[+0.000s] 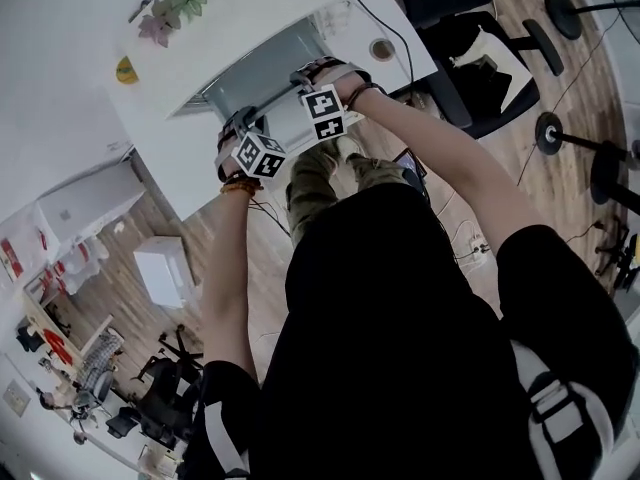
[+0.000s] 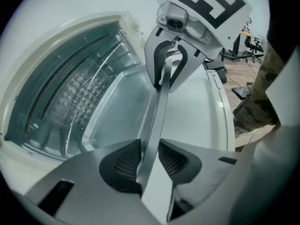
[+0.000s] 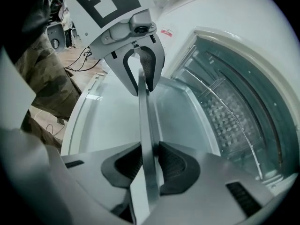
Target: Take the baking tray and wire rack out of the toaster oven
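Baking tray (image 2: 154, 121): bare metal, pale silver and smooth, with a soft satin sheen rather than a mirror shine.
Wire rack (image 3: 216, 100): thin, bright metal wire.
Toaster oven (image 2: 70, 22): the casing is white, smooth and faintly glossy. The lining inside is greyish metal, with one face dimpled.
Left gripper (image 2: 150, 159): grey matt plastic body, with dark, finely ribbed, rubbery-looking pads (image 2: 123, 165).
Right gripper (image 3: 150, 165): the same grey matt plastic and dark ribbed pads (image 3: 177, 165).
Marker cubes (image 1: 323, 114): matt white with black print.
Floor (image 1: 580, 78): wood planks with a low sheen.
Trousers (image 3: 47, 78): camouflage cloth.
Shirt (image 1: 400, 318): black matt cloth.
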Tool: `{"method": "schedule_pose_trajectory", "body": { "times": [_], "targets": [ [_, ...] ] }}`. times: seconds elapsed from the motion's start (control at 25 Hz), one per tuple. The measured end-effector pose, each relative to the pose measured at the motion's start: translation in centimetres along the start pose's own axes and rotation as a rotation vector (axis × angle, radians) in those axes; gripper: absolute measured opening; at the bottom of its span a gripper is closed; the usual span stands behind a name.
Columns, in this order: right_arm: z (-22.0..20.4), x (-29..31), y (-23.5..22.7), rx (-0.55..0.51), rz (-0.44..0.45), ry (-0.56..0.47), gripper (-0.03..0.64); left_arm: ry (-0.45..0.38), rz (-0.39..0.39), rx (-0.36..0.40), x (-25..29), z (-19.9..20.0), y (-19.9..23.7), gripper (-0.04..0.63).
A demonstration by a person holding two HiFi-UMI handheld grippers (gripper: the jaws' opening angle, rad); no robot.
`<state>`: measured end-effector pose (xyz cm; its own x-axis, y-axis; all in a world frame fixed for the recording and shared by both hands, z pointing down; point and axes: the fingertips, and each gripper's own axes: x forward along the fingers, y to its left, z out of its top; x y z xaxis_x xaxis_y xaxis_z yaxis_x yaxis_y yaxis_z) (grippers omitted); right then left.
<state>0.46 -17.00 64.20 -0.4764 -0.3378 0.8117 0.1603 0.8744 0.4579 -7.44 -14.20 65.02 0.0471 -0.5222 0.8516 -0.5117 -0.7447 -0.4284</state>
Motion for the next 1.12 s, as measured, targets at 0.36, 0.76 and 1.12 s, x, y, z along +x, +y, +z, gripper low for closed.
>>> {"method": "schedule_pose_trajectory", "body": {
  "times": [0.36, 0.76, 1.12],
  "targets": [
    [0.5, 0.1, -0.2, -0.020, 0.058, 0.096, 0.107, -0.229, -0.119, -0.985, -4.5, -8.1, 1.9, 0.249],
    [0.7, 0.0, -0.2, -0.012, 0.065, 0.167, 0.101, -0.706, -0.645, -1.622, -4.2, -6.8, 5.0, 0.249],
    [0.5, -0.6, 0.3, 0.179, 0.058, 0.082, 0.126, -0.629, -0.611, -1.775, -0.8, -6.9, 6.0, 0.064]
  ]
}}
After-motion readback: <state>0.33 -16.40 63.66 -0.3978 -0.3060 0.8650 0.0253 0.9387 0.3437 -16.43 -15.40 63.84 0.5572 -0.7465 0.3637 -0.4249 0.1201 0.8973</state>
